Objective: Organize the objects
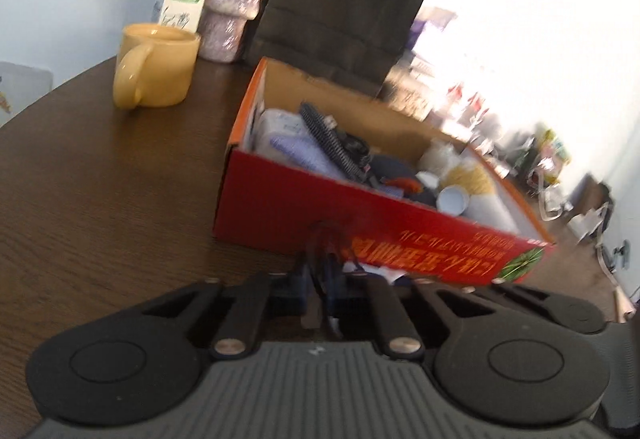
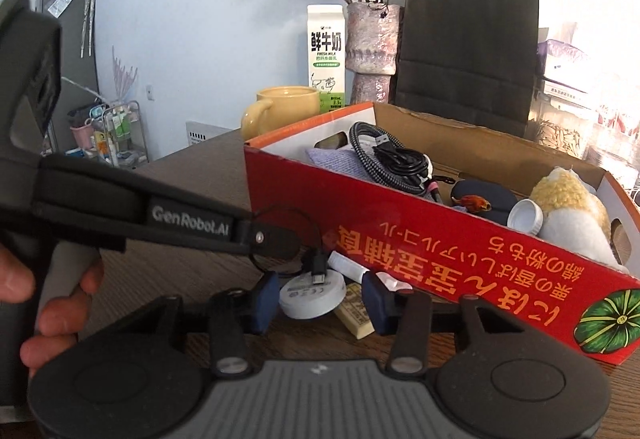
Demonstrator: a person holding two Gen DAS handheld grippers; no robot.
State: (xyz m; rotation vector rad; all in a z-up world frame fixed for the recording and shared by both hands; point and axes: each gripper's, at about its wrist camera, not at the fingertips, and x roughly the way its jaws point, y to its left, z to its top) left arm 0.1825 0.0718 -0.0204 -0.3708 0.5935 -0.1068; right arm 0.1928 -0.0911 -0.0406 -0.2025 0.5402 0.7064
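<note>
**Red carton at the centre, two claws working at its near wall**

Red cardboard box [image 2: 440, 231] is sitting on the dark wooden surface [image 1: 100, 199], open at the top, and we are seeing cables [image 2: 394, 159], a lilac cloth [image 2: 340, 163], a white bottle cap [image 2: 526, 217] and a plush toy [image 2: 572, 207] lying inside it. We are holding the left claw [image 1: 318, 271] low against the surface just in front of the box's near wall; its blue pads are standing pressed together, and a thin black cable [image 2: 280, 215] is running up from about where they meet, though the blur is keeping us from telling whether it is pinched. From the right wrist view the same claw is reaching in from the left, a hand [image 2: 48, 303] gripping its handle. We are keeping the right claw [image 2: 320, 299] partly open, its pads standing either side of a round white charger puck [image 2: 312, 297] with a black plug on it, not visibly pressing it. A pale eraser [image 2: 354, 313] is lying just beside the puck. Behind the box, a yellow mug [image 1: 156, 71], a milk carton [image 2: 326, 55], a vase of dried roses [image 2: 372, 43] and a black paper bag [image 2: 468, 43] are standing.
</note>
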